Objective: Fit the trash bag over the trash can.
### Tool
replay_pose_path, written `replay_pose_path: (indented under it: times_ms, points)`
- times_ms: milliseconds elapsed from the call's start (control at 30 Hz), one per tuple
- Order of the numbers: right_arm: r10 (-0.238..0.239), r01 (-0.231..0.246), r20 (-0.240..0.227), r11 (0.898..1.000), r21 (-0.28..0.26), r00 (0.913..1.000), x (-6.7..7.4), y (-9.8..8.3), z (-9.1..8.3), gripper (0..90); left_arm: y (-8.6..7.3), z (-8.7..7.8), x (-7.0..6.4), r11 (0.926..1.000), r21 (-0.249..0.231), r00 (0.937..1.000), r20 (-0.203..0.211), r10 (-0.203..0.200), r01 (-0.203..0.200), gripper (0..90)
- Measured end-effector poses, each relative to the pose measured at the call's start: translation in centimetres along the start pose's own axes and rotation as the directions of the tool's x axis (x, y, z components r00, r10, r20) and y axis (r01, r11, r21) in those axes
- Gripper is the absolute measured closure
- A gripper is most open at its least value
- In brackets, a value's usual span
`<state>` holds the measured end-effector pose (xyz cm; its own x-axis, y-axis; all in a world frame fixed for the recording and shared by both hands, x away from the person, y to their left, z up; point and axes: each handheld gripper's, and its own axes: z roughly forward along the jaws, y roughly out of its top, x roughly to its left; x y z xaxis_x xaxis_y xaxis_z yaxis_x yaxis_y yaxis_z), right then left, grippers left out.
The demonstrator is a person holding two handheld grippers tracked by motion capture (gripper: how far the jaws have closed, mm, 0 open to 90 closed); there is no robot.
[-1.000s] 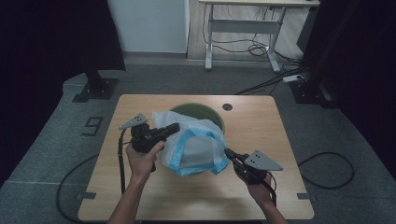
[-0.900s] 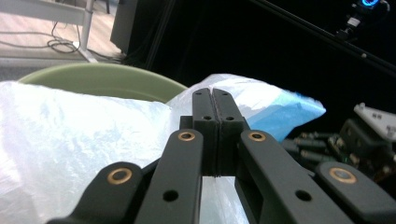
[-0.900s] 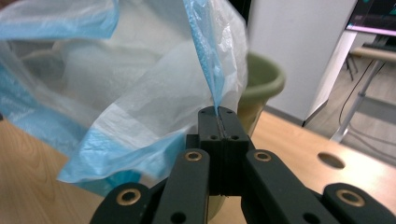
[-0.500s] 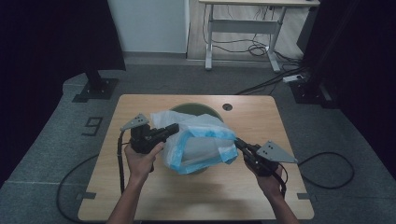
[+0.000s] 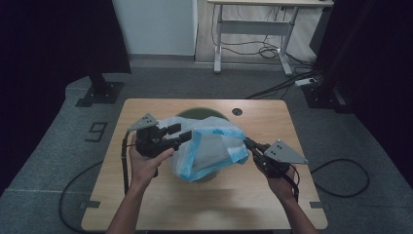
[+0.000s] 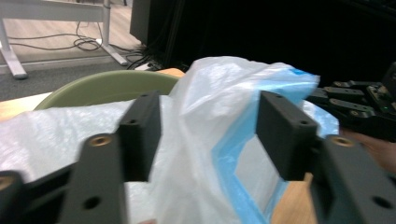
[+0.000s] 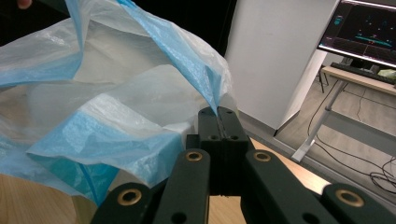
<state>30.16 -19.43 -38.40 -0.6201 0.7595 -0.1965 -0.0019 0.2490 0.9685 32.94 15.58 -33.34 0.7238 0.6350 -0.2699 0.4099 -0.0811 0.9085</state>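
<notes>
Right gripper view: the right tongs (image 7: pixel 218 114) clamp the blue-edged rim of the thin translucent white plastic bag (image 5: pixel 209 146), stretching its mouth. The left tongs (image 6: pixel 210 135) have just been opening, rim film loose between them. Bag drapes over the round green bin (image 5: pixel 195 113) on the wooden bench (image 5: pixel 272 195), probably to line it.

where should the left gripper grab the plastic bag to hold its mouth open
Grip the blue-edged rim of the plastic bag between the left gripper jaws, coming from the bag's left: that fold stands upright, opposite the right gripper, pinching the far rim.
</notes>
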Motion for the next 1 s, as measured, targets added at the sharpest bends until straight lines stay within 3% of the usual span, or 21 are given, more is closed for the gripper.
replay_pose_path:
  times_ms: [233, 400, 467, 567, 667, 767, 867, 1000]
  points:
    - [-0.004, 0.004, -0.011, 1.0, -0.003, 0.9999, 0.4, 0.2, 0.6, 88.9, 0.3, 0.7, -1.2, 0.9989, 0.011, 0.999, -0.002, 0.045, -0.045, 23.3]
    - [-0.003, 0.003, -0.026, 1.0, -0.004, 0.9996, 0.5, 0.2, 0.8, 88.9, 0.6, 2.0, -1.1, 0.9962, 0.02, 0.9962, -0.018, 0.085, -0.084, 26.0]
    - [-0.006, 0.006, -0.032, 1.0, -0.003, 0.9995, 0.5, 0.2, 0.8, 88.9, 0.7, 2.4, -1.0, 0.9947, 0.017, 0.9947, -0.012, 0.102, -0.101, 31.8]
    - [-0.011, 0.011, -0.041, 1.0, -0.011, 0.9991, 0.5, 0.2, 0.9, 88.9, 0.8, 3.0, -0.9, 0.9911, 0.024, 0.9911, -0.021, 0.131, -0.131, 49.0]
    - [-0.025, 0.023, -0.051, 0.999, -0.028, 0.9984, 0.6, 0.3, 0.9, 88.9, 0.9, 3.5, -0.6, 0.9932, 0.013, 0.9926, -0.037, 0.116, -0.116, 66.3]
    - [-0.029, 0.027, -0.054, 0.999, -0.036, 0.9981, 0.5, 0.3, 0.9, 88.6, 0.8, 3.7, -0.3, 0.9957, -0.008, 0.9956, -0.02, 0.092, -0.092, 80.7]
    - [-0.029, 0.027, -0.045, 0.999, -0.045, 0.9985, 0.5, 0.1, 0.8, 82.8, 0.7, 3.7, 0.1, 0.9964, -0.005, 0.9963, -0.018, 0.084, -0.084, 88.7]
    - [-0.037, 0.035, -0.021, 0.996, -0.08, 0.9991, 0.6, -0.3, 0.2, 72.9, 0.6, 3.4, 0.5, 0.9975, -0.024, 0.997, -0.041, 0.066, -0.067, 89.6]
